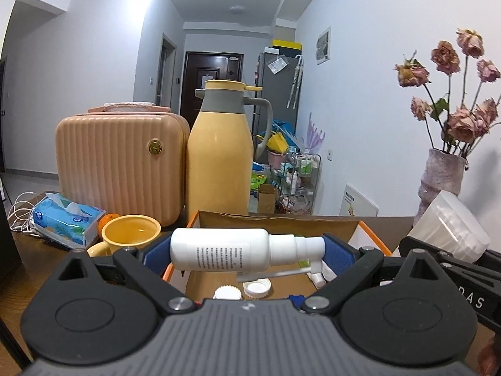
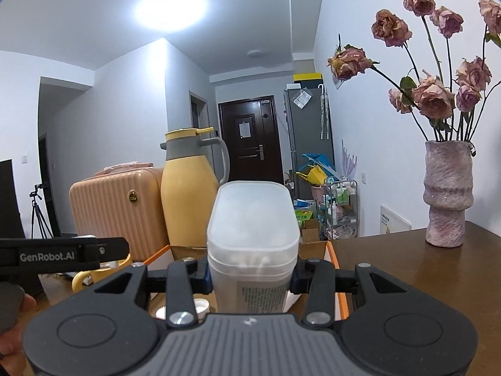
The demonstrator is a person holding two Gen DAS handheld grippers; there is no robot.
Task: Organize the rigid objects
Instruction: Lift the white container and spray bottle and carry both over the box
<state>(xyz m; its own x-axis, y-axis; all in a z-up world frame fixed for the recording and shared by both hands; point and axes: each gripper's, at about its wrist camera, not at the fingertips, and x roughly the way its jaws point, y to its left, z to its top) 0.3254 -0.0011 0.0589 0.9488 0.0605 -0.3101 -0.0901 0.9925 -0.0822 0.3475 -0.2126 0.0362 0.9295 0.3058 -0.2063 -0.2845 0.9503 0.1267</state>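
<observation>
left gripper [image 1: 247, 252]: jaws clamped end-to-end on white spray bottle [image 1: 219, 252], held sideways just above the cardboard box [image 1: 369, 238].
right gripper [image 2: 250, 277]: jaws closed on frosted swab container [image 2: 252, 238], upright, over the same box.
risk – bottle: nozzle-end grip is narrow and may slip, pivoting the bottle into the box onto the loose caps [image 1: 256, 289].
risk – collision: both grippers crowd the box – could knock each other.
risk – desk [image 2: 407, 260]: yellow mug [image 1: 131, 235] sits left of the box – a wide swing clips it.

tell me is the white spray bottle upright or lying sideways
Lying sideways: the white spray bottle spans horizontally between the left gripper pads, nozzle pointing right, above the cardboard box.
</observation>
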